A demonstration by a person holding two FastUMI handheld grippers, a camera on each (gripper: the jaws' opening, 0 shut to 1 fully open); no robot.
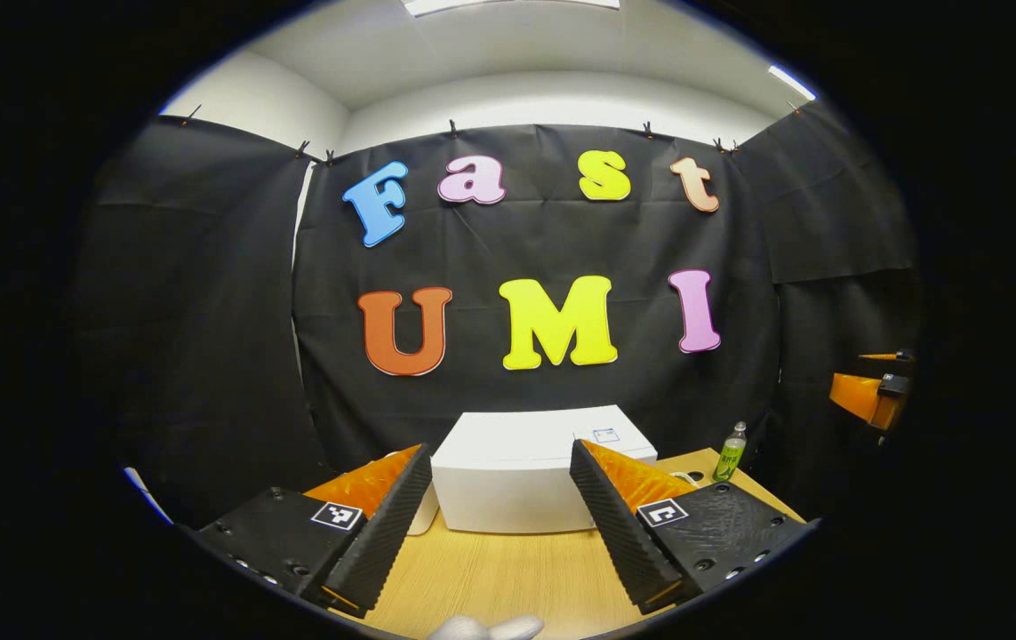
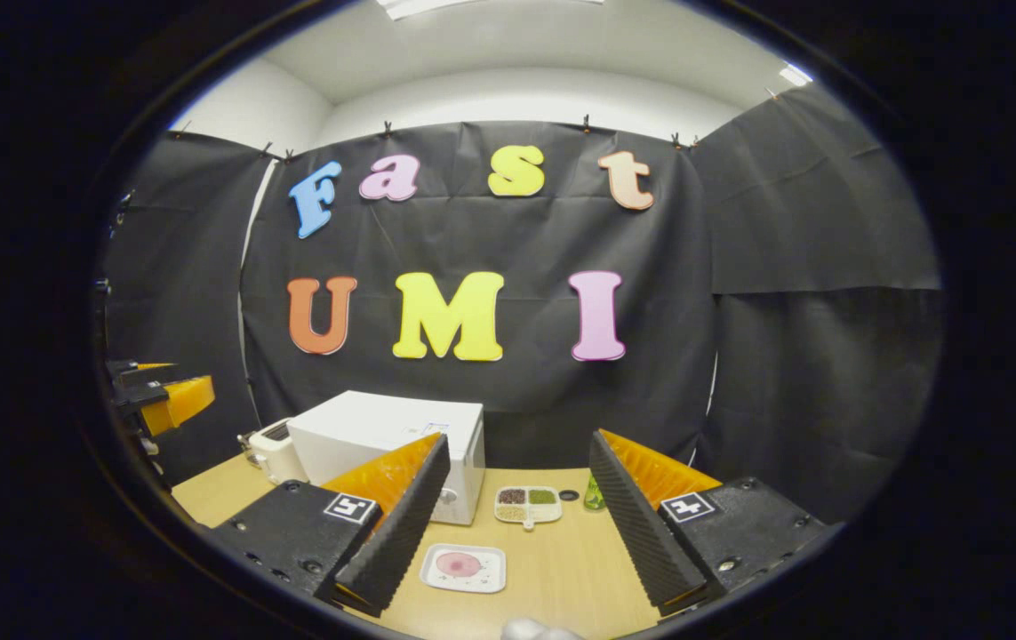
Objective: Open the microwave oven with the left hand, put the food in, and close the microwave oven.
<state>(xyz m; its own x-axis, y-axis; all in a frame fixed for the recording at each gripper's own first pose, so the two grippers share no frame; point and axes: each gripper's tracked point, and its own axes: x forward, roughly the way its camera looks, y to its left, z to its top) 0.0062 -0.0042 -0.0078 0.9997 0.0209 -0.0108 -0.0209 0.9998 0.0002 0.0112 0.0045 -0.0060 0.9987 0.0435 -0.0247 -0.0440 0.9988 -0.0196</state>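
Tongs in both my hands stand open and hold nothing. My left gripper [image 1: 500, 524] points over the pale wooden table [image 1: 508, 578] straight at the white box-shaped microwave oven [image 1: 525, 476], which stands at the far side against the black cloth wall, well apart from my fingertips. From this side I see its plain white face and top; I cannot tell from here whether its door is shut. A small green plastic bottle [image 1: 730, 453] stands on the table to the right of the oven, and my other gripper [image 1: 868, 396] shows far right, up in the air.

My right gripper [image 2: 516, 524] looks at the same oven [image 2: 383, 436] from farther right, so the oven sits to the left, with a dial on its near corner. This view gives what the left one lacks: a white square plate with a round pink piece of food [image 2: 463, 567] lies near on the table, between my two fingers and touching neither. Beyond it sits a white divided dish with dark, green and pale fillings [image 2: 527, 503], just right of the oven. A white toaster [image 2: 272, 453] stands at the oven's left, and my left gripper [image 2: 165, 396] hangs at the far left edge.
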